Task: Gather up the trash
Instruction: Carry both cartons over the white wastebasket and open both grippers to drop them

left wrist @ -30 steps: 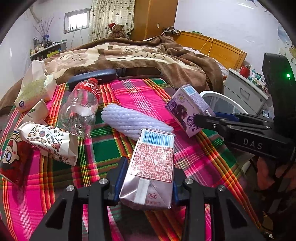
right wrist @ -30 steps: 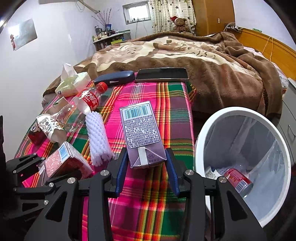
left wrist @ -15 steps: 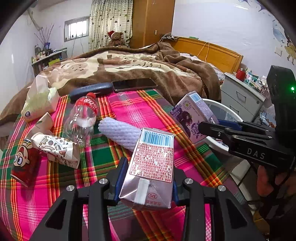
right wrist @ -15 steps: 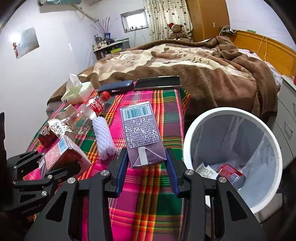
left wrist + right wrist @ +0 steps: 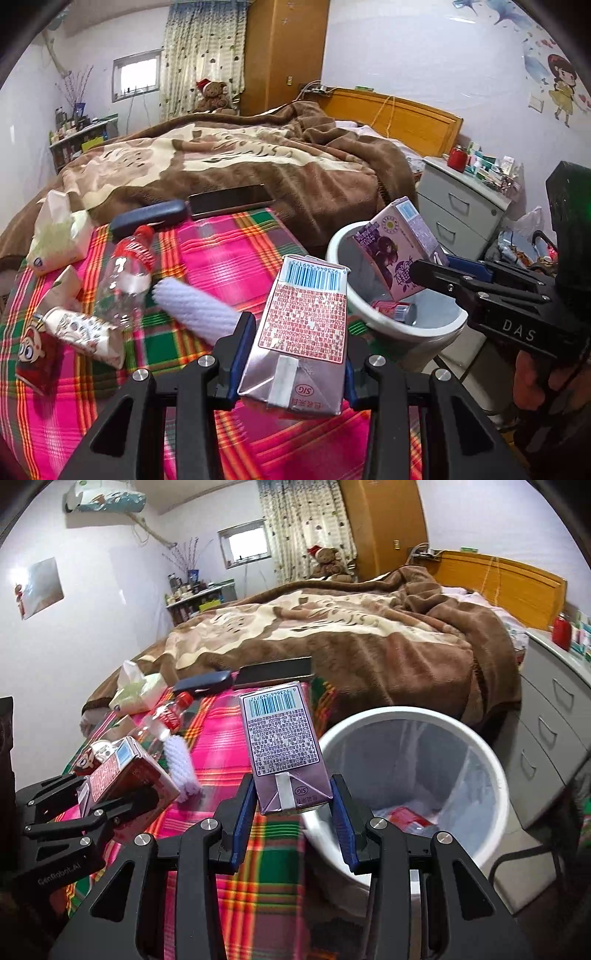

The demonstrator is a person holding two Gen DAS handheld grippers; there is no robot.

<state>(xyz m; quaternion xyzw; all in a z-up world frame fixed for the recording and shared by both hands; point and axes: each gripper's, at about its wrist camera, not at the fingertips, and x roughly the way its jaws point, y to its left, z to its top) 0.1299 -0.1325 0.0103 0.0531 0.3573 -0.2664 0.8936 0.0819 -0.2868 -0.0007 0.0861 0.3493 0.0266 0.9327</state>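
I see a teddy bear (image 5: 211,96) by the curtain (image 5: 201,55), a phone (image 5: 231,200) and dark case (image 5: 149,218) on the brown blanket (image 5: 236,158).

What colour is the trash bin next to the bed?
White trash bin, lined with a clear bag; it shows best in the right wrist view.

glossy foil-like red carton (image 5: 306,332) and purple carton (image 5: 284,746); smooth white plastic bin (image 5: 480,746) lined with thin clear film; woven plaid cloth (image 5: 229,251); clear crinkled plastic bottle (image 5: 125,277); fuzzy brown blanket (image 5: 258,162); varnished wooden headboard (image 5: 399,114).
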